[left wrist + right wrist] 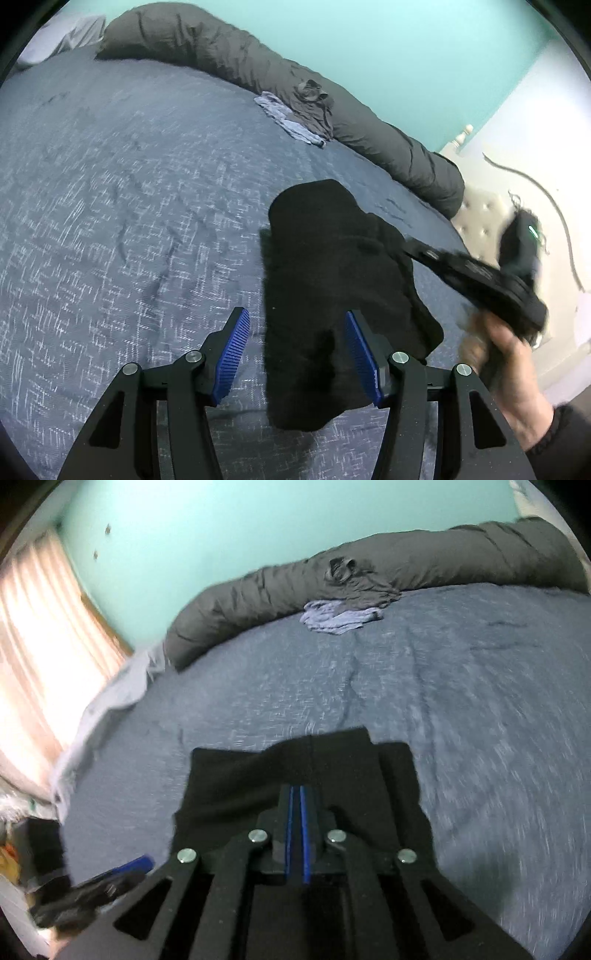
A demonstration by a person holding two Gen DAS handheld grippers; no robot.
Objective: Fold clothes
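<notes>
Right hand-held gripper [297, 794] clamped on black garment [325, 266] (dangling); left hand-held gripper [295, 354] apart, straddling it.

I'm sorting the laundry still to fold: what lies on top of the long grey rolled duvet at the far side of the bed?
A crumpled dark grey garment drapes over the duvet, spilling onto a light blue garment on the bedspread. What's beneath them is hidden.

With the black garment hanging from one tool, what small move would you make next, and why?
Probably bring the open left tool in to pinch the free edge of the black garment. The right tool is shut on it and holds it above the bed, bunched, so a second grip could spread it for folding.
</notes>
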